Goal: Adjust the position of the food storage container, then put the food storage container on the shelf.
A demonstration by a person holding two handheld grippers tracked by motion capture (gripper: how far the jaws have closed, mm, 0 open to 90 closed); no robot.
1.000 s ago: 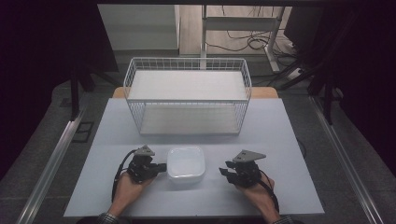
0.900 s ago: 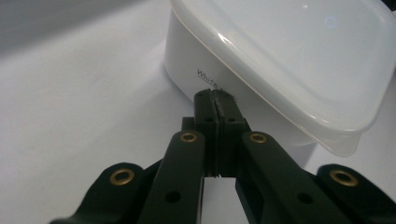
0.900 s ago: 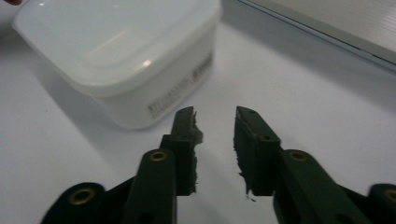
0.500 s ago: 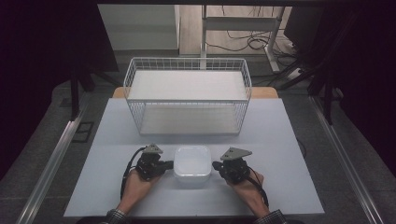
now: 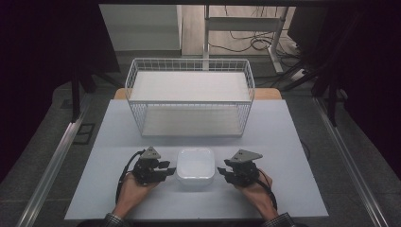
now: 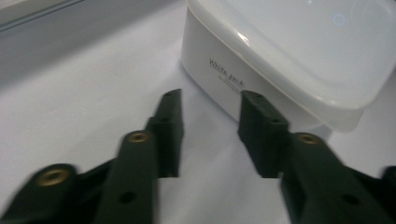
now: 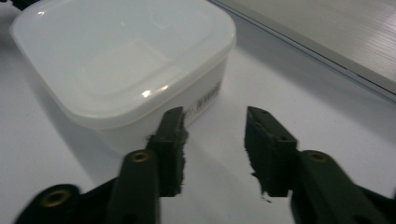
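A white square plastic box (image 5: pixel 195 168) with its lid on sits near the table's front edge, between my two grippers. My left gripper (image 5: pixel 169 169) lies at the box's left side, its tips just short of the wall. In the left gripper view the box (image 6: pixel 289 60) is ahead and to the right, and the left gripper (image 6: pixel 210 100) is open after its jaws have just been opening, with nothing between them. My right gripper (image 5: pixel 221 173) lies at the box's right side. In the right gripper view the right gripper (image 7: pixel 215 114) is open too, its jaws just opened on bare table beside the box (image 7: pixel 126 60).
A white wire basket (image 5: pixel 189 60) with a pale board in it stands at the back of the grey table (image 5: pixel 283 142). A person's hands hold both grippers from the front edge. Dark floor, metal rails and cables surround the table.
Both grippers came in against the box's sides, then drew back slightly, and their jaws now stand apart. The box sits a little further right than one second ago.
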